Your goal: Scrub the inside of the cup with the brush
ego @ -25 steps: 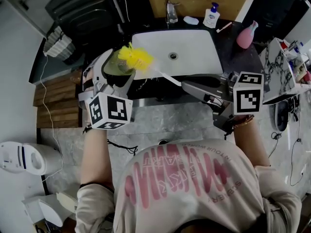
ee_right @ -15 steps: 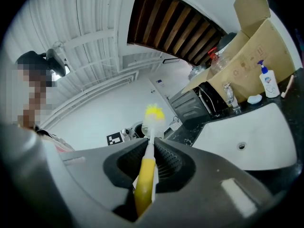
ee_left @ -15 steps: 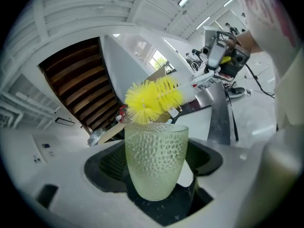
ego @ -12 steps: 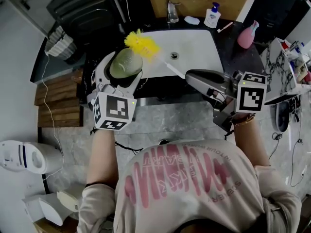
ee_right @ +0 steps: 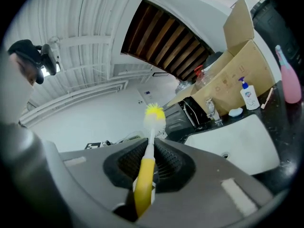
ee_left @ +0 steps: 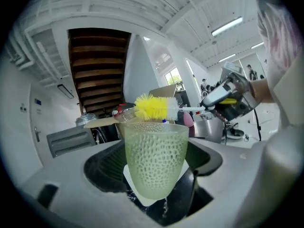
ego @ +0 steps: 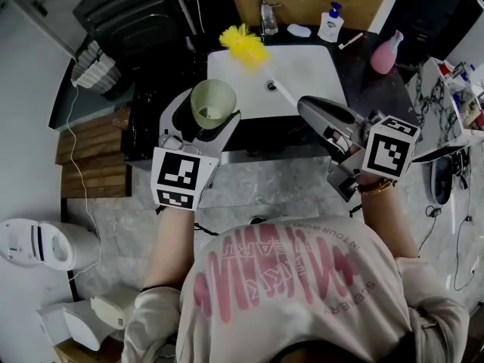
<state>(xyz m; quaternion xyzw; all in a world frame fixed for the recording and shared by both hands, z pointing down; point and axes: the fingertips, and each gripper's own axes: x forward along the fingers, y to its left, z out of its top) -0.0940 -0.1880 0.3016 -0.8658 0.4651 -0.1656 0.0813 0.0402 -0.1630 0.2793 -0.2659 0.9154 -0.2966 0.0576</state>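
Pale green and dimpled, the cup (ego: 213, 102) stands upright between the jaws of the left gripper (ego: 206, 118), which are closed on its sides. Its mouth faces up. The left forearm runs straight forward from the body. The right gripper (ego: 306, 106) is clamped on the yellow handle of the brush (ego: 246, 46). The right forearm reaches forward with the wrist turned inward, so the shaft slants ahead and to the left of the jaws, over the white sink (ego: 318, 70). The yellow bristles lie beyond the cup, clear of its rim.
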